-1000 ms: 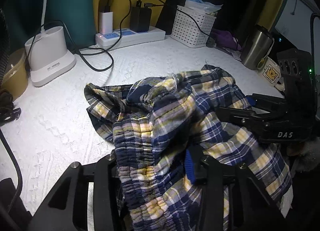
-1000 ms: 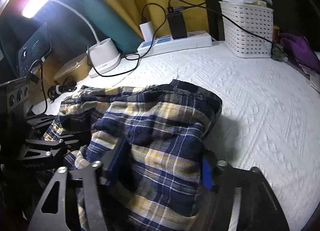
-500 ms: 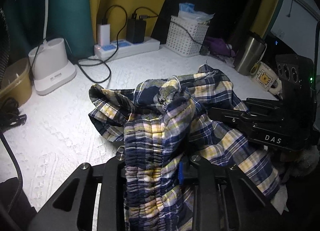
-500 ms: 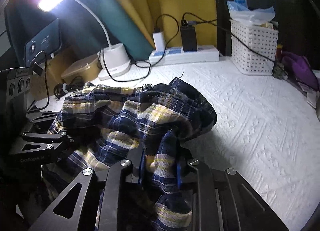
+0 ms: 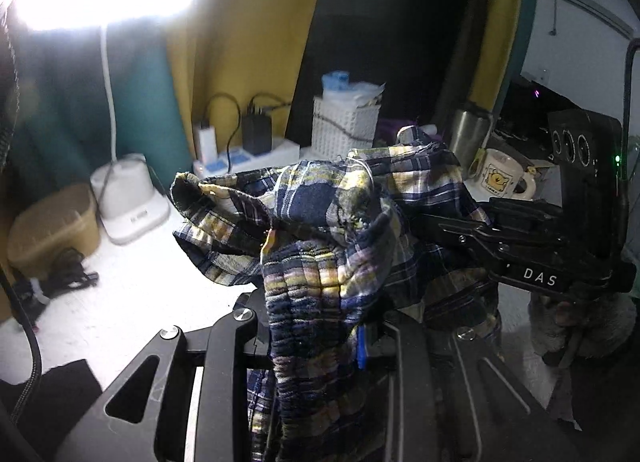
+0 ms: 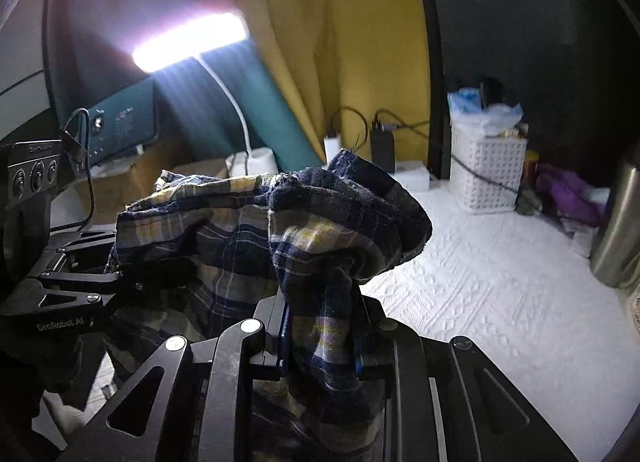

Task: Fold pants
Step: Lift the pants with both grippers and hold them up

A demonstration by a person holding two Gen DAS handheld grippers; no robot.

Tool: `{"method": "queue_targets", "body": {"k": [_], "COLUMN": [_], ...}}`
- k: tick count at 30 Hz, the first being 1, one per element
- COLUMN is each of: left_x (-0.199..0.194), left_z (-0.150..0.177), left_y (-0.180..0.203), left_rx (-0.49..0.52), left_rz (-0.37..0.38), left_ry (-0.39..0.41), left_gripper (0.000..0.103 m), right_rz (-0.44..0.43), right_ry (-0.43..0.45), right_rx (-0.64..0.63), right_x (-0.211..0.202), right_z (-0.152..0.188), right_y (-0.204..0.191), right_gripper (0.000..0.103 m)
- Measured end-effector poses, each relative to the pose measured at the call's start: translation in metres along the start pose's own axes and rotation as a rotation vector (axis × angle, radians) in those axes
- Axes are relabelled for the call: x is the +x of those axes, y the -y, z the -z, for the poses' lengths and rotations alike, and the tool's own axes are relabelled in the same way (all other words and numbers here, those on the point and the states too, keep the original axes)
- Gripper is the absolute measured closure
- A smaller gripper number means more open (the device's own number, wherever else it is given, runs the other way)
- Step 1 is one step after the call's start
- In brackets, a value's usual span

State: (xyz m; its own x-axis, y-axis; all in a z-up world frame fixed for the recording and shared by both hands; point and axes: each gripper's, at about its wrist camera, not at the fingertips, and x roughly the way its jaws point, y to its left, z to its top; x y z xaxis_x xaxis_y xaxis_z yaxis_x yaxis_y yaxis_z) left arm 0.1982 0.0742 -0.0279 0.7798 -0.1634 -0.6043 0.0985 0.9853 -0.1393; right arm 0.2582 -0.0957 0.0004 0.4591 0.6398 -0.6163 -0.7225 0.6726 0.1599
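Observation:
The navy, yellow and white plaid pants (image 5: 320,214) hang bunched between both grippers, lifted off the white textured cover (image 6: 472,294). My left gripper (image 5: 316,338) is shut on the gathered elastic waistband, which fills its jaws. My right gripper (image 6: 320,330) is shut on a fold of the plaid fabric (image 6: 312,238). In the left wrist view the right gripper (image 5: 456,234) reaches in from the right, its tips buried in cloth. The left gripper (image 6: 116,274) shows at the left of the right wrist view, also sunk into the pants.
At the back stand a white lamp base (image 5: 128,198), a power strip with chargers (image 5: 248,154), a white basket (image 6: 486,174), a steel tumbler (image 6: 618,230), a bear mug (image 5: 500,180) and a tan box (image 5: 52,230). The lit lamp head (image 6: 188,42) glares overhead.
Both grippers closed on the pants and rose, pulling the cloth up off the cover. The views tilted upward, bringing the lamp head into sight.

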Motion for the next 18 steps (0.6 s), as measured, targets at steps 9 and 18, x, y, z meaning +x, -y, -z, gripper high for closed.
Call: {"method": "queue_targets", "body": {"k": [9,18], "left_x": [-0.048,-0.096], "left_z": [-0.005,-0.004], "left_y": [0.022,0.032], "left_rx": [0.071,0.094], "left_rz": [-0.019,-0.023], "left_ry": [0.094,0.186], "left_gripper": [0.078,0.078], "right_rz": [0.029,0.048], "right_ry": [0.092,0.175], "right_rx": [-0.051,-0.094], "right_x": [-0.049,-0.094], "right_z": [-0.003,-0.011], "right_y": [-0.025,-0.055], "right_gripper": [0.080,0.080]}}
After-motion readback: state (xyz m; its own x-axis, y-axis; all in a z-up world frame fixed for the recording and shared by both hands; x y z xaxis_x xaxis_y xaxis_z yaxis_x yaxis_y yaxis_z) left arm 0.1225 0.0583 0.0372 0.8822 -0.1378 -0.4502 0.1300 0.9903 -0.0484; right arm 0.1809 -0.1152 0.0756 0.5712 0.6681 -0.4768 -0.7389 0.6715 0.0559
